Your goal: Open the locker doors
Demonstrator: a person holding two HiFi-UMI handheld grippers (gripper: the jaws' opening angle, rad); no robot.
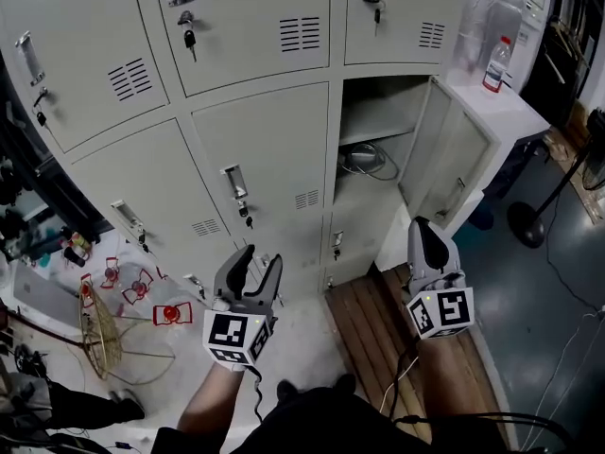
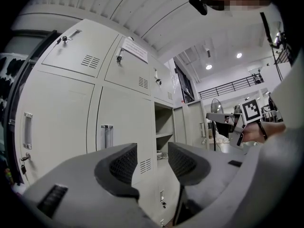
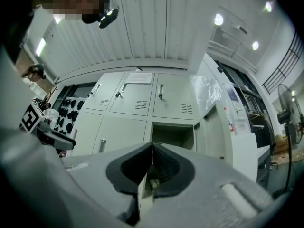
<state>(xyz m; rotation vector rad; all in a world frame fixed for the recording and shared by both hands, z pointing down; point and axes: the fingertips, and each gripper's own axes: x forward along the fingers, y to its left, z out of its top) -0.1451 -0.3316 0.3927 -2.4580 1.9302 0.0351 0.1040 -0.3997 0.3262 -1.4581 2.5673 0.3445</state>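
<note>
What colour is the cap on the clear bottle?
The cap is red; the head view shows it best.

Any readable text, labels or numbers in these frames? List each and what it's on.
No text is legible anywhere.
Paper sheet on an upper locker door: print too small to read.
Bottle label: red, blurred, unreadable.
Stickers on the white side panel: too small to read.
Marker cubes: black-and-white square patterns only, no letters or numbers.
</note>
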